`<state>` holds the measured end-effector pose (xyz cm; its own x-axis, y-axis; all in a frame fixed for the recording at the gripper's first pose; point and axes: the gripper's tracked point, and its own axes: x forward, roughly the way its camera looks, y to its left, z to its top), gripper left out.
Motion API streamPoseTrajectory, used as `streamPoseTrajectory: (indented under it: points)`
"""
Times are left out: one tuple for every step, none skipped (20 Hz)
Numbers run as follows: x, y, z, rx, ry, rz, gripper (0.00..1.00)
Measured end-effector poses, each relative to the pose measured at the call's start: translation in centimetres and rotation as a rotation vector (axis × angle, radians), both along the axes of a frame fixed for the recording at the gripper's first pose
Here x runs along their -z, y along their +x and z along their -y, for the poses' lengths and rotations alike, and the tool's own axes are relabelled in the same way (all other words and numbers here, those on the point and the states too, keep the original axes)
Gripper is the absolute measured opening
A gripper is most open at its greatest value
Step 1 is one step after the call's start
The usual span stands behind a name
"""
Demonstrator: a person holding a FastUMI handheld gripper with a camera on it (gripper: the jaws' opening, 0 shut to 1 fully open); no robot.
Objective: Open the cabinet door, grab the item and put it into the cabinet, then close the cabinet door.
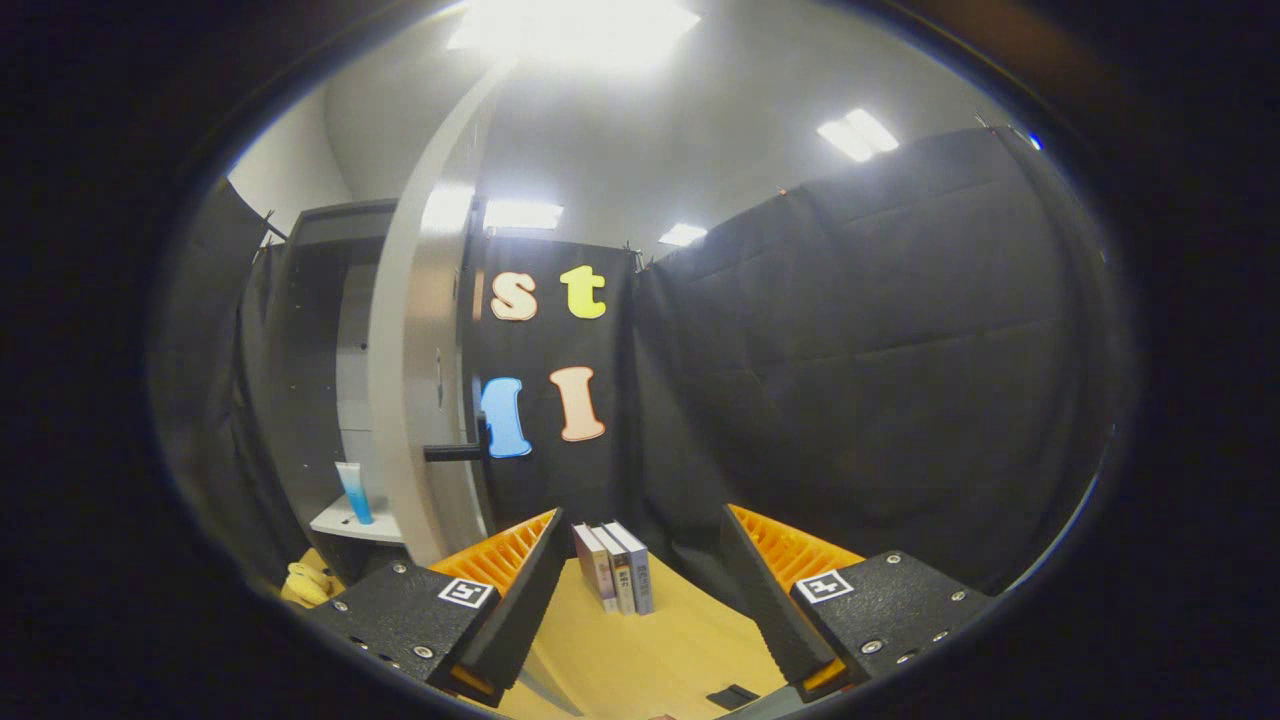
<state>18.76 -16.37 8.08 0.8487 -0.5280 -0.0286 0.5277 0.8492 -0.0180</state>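
Note:
The grey cabinet [320,330] stands to the left, and its door [420,380] is swung open, edge-on toward me, with a dark handle [455,452] sticking out to the right. Inside, on a white shelf [345,523], a blue-and-white tube [355,492] stands upright. My gripper [640,570] is open, its orange-and-black fingers [515,580] spread wide with nothing between them. The door edge lies just beyond the left finger.
Three books [613,567] stand upright on the wooden table [640,650], ahead between the fingers. A yellow object [305,582] lies on the table left of the left finger, below the cabinet. A small black item [732,696] lies near the right finger. Black cloth walls close the back and right.

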Motion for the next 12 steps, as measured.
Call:
streamPoseTrajectory:
  points:
    - [0.5, 0.7, 0.2, 0.002, 0.009, -0.022, 0.94]
    - [1.1, 1.3, -0.2, -0.003, 0.022, -0.039, 0.94]
    - [1.6, 1.6, -0.5, -0.010, 0.032, -0.053, 0.94]
    - [1.9, 1.4, -0.5, -0.003, 0.034, -0.059, 0.94]
    - [1.3, 1.2, -0.4, 0.011, 0.019, -0.044, 0.93]
    - [1.4, 1.3, -0.5, 0.024, 0.008, -0.047, 0.91]
    - [1.2, 1.1, -0.9, 0.036, -0.005, -0.042, 0.91]
    - [1.2, 1.0, -1.1, 0.043, -0.019, -0.045, 0.91]
    - [1.0, 0.8, -1.5, 0.049, -0.029, -0.045, 0.90]
    - [0.9, 0.8, -1.9, 0.049, -0.035, -0.047, 0.90]
    - [0.8, 0.8, -2.4, 0.043, -0.038, -0.046, 0.90]
    - [0.8, 0.8, -3.1, 0.035, -0.037, -0.044, 0.90]
